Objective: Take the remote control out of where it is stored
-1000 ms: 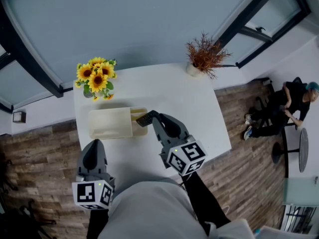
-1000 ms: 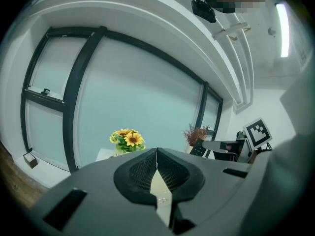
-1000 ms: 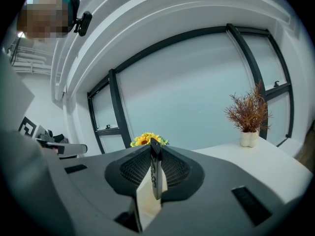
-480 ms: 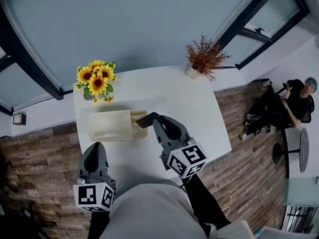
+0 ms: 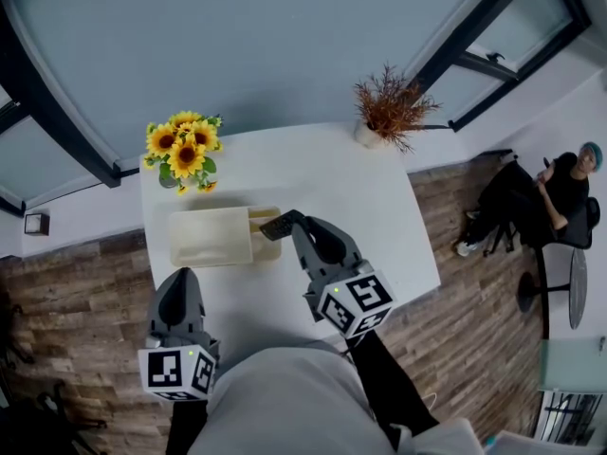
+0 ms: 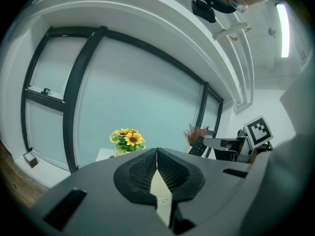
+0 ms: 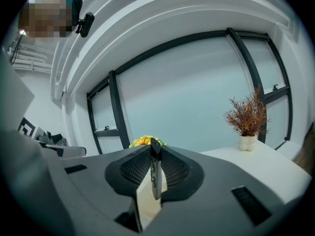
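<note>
A dark remote control (image 5: 277, 226) is pinched edge-on between the jaws of my right gripper (image 5: 285, 224), held just above the open right end of a cream storage box (image 5: 211, 236) on the white table (image 5: 341, 188). In the right gripper view the remote (image 7: 155, 173) stands upright between the ribbed pads. My left gripper (image 5: 178, 297) hovers near the table's front left edge, its jaws shut with nothing between them (image 6: 156, 154). The box's pale lid covers most of its top.
A vase of sunflowers (image 5: 185, 150) stands at the table's back left, behind the box. A white pot with a dried reddish plant (image 5: 389, 107) sits at the back right. A person (image 5: 545, 202) sits on a chair on the wooden floor to the right.
Neither gripper nor the remote has moved. Only the seated person at the right has shifted.
</note>
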